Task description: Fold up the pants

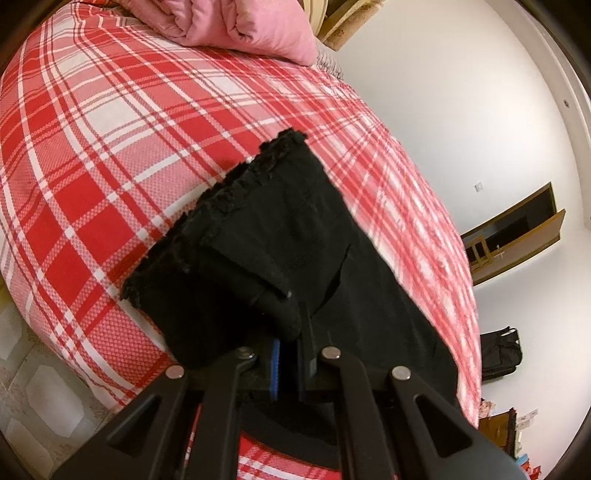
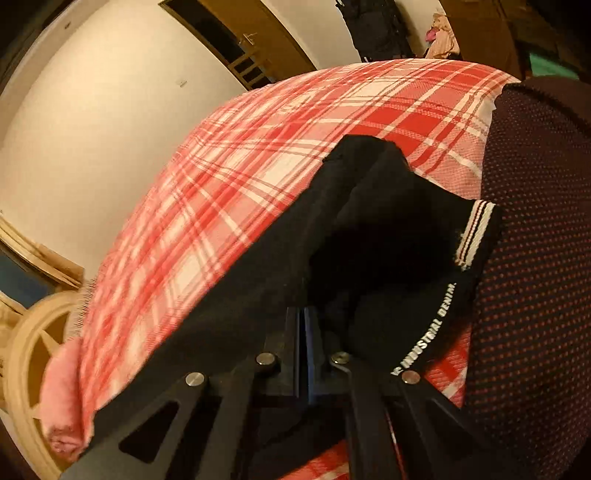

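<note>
Black denim pants (image 1: 288,236) with frayed leg hems lie on a red and white plaid bed (image 1: 110,122). My left gripper (image 1: 291,332) is shut on the black fabric near the hem end, the cloth bunched over its fingertips. In the right wrist view the pants (image 2: 369,229) show a striped white label and the print "INDUSTRIAL DENIM". My right gripper (image 2: 306,317) is shut on a fold of the pants at the waist end, lifting it off the bed (image 2: 229,166).
A pink folded quilt (image 1: 236,26) lies at the head of the bed. A person's dark dotted garment (image 2: 535,277) stands close at the right. White walls, a wooden door (image 1: 517,229) and a black bag (image 1: 502,350) lie beyond the bed edge.
</note>
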Motion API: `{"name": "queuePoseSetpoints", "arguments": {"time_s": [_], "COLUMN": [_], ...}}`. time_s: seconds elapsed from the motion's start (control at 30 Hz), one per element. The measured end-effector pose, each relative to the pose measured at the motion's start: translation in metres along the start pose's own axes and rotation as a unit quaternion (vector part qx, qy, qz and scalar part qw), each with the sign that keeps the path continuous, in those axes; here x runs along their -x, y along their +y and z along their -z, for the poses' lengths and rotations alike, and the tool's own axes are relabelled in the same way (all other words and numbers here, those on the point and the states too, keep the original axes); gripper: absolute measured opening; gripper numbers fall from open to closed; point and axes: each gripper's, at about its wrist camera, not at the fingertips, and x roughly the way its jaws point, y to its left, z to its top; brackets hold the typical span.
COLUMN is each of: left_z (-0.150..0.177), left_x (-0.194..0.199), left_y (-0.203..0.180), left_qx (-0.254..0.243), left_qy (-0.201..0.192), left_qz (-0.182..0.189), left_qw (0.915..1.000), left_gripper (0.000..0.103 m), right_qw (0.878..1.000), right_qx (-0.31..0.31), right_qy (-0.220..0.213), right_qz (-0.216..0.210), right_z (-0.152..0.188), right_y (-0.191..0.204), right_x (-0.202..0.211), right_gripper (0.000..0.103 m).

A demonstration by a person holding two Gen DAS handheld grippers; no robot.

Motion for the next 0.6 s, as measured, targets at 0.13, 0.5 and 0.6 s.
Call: {"name": "queuePoseSetpoints", "arguments": {"time_s": [0.13,0.5,0.6], "left_z": [-0.007,-0.010,-0.004], "left_x": [0.015,0.031,0.024], "left_y": [-0.006,0.000,0.013], "left_qx": [0.004,0.010,0.020], "left_qy": [-0.005,-0.007,0.002], "left_qz": [0.025,0.020,0.006], "left_qw": [0.9997,0.9997,0.9998], "left_gripper": [0.006,0.006,0.006], "right_qw": [0.999,1.000,0.999], "right_qx": [0.009,0.015,0.023], "right_qy": [-0.027,0.007,0.020], "right_qz": [-0.026,-0.008,0.016], "right_z": [-0.008,-0.003,0.007], "right_y": [0.005,-0.010,-0.021], "right_x": [0.033,0.051,0.038], "right_gripper": [0.003,0.003,0.003]}}
